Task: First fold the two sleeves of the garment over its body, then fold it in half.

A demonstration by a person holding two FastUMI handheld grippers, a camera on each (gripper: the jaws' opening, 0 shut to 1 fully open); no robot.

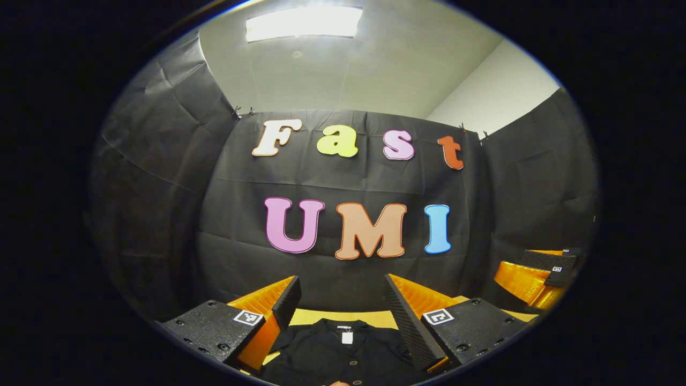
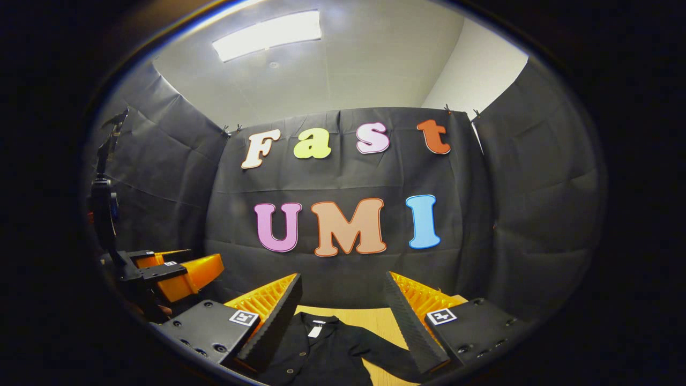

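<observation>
the shirt (image 1: 343,351) lies flat on the counter (image 1: 321,316), collar toward the wall, one sleeve (image 2: 388,354) spread to the side. my left gripper (image 1: 343,305) hangs above it, jaws wide and holding nothing. my right gripper (image 2: 343,308) does too, jaws wide, over the collar and sleeve.

Black garment (image 2: 321,351) flat on wooden table (image 2: 378,319)

path: open above garment (image 2: 327,348) (flat on table (image 2: 383,317)) | obstacle: cloth wall (image 2: 348,279) behind
</observation>
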